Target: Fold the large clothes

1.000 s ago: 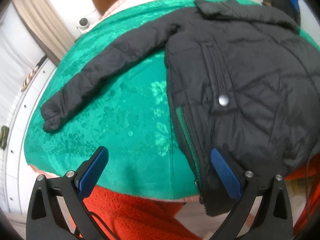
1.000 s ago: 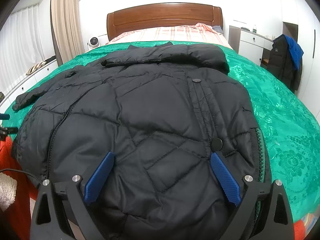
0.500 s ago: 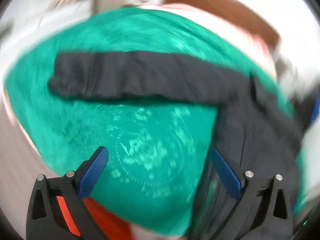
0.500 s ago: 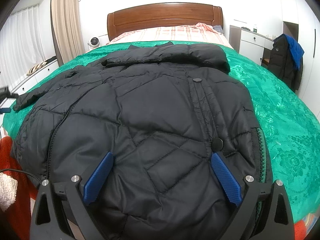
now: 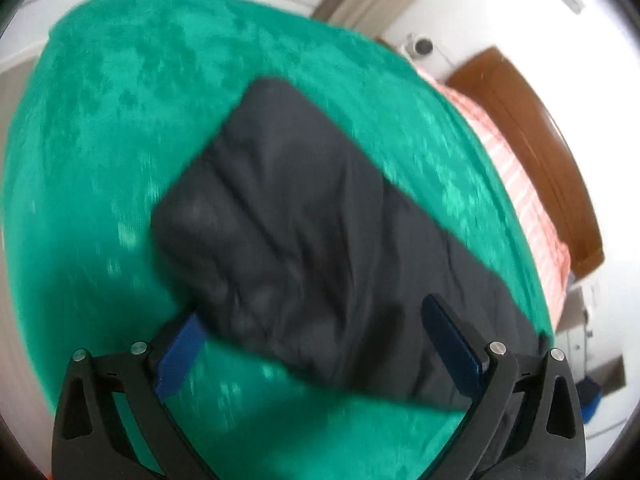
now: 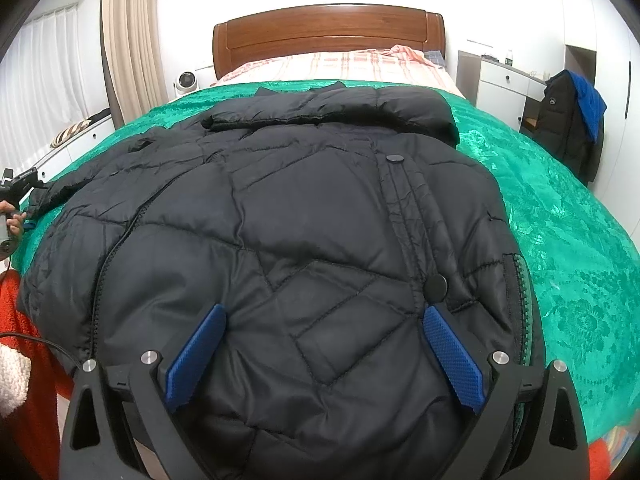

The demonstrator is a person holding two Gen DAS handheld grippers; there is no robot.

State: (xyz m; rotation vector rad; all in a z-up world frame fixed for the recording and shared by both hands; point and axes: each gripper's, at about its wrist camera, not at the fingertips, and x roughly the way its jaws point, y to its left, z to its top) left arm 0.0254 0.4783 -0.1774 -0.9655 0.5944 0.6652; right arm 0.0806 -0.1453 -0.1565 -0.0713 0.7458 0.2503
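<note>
Now the jacket sleeve (image 5: 304, 232) lies between the left tongs (image 5: 316, 336).

A black quilted jacket (image 6: 304, 240) lies spread on the green bedspread (image 6: 560, 232), collar toward the wooden headboard (image 6: 328, 32). The right gripper (image 6: 324, 356) hangs over the hem end, its blue pads wide apart with the padded fabric between them, not pinched. At the far left edge a hand (image 6: 12, 220) with the left gripper (image 6: 18, 184) sits at the end of the jacket's sleeve (image 6: 60, 192). Another dark coat (image 6: 568, 124) hangs by the white drawers (image 6: 504, 88).
</note>
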